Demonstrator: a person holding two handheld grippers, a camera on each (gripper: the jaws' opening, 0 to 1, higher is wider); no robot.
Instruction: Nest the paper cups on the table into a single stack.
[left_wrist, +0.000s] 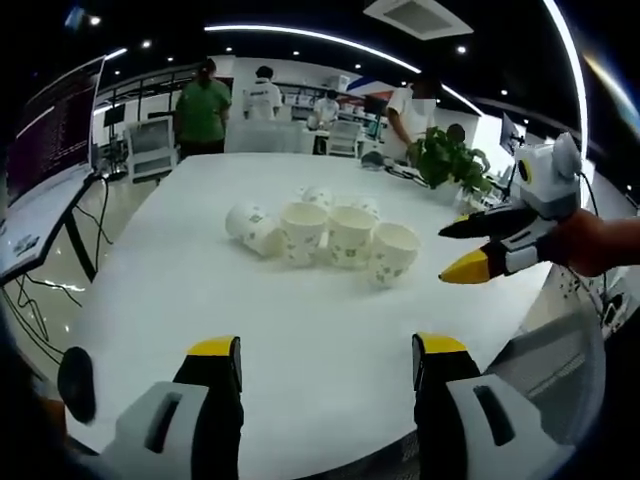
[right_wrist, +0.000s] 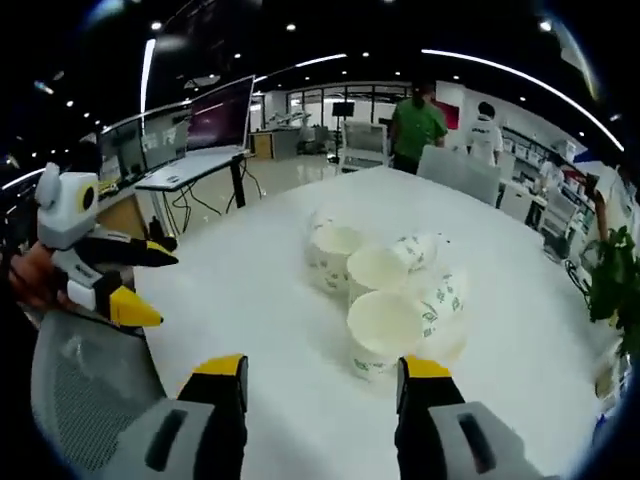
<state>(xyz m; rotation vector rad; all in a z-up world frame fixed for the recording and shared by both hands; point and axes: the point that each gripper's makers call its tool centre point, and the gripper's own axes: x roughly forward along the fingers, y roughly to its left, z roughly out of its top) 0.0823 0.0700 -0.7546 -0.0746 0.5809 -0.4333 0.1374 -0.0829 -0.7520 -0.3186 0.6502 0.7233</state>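
Several white paper cups with green print cluster loosely in the middle of the white table; some stand with mouths up, and one lies on its side at the left. My left gripper hovers open over the table's near edge, well short of the cups. The right gripper comes in from the right, open, just beside the rightmost cup. In the right gripper view the same cups lie just ahead of my open right gripper. The left gripper is open at the left.
A potted plant stands at the table's far right corner. Desks with monitors line one side. Several people stand beyond the far end. A grey mesh chair sits by the near edge.
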